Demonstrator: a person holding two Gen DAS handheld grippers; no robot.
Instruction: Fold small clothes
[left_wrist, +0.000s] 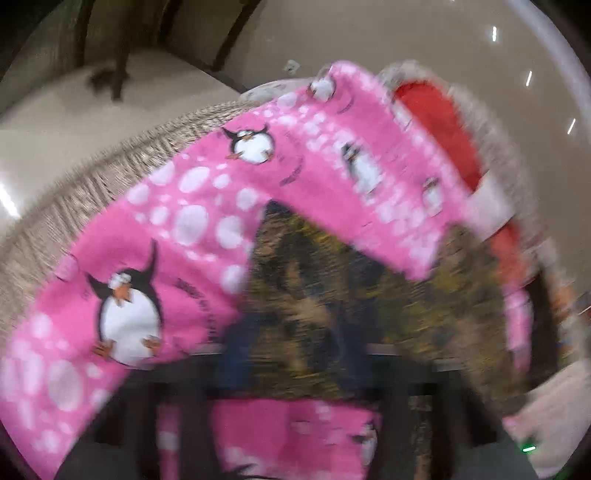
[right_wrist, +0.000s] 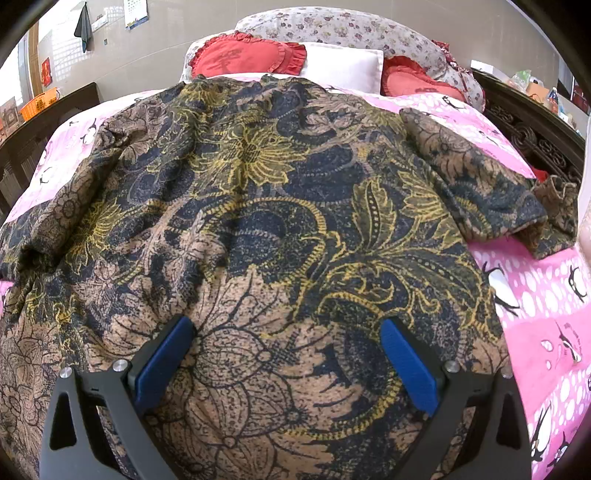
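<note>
Covering a pink penguin bedspread (right_wrist: 546, 295), floral garment (right_wrist: 258, 221), right gripper (right_wrist: 288, 354) jaws apart, left gripper (left_wrist: 295, 369) unreadable (blurred), red pillows (right_wrist: 243, 55).

Floral shirt (right_wrist: 258, 206), brown-navy-yellow print, spread flat but wrinkled across my pink penguin bedspread; one sleeve (right_wrist: 491, 184) out right.
</note>
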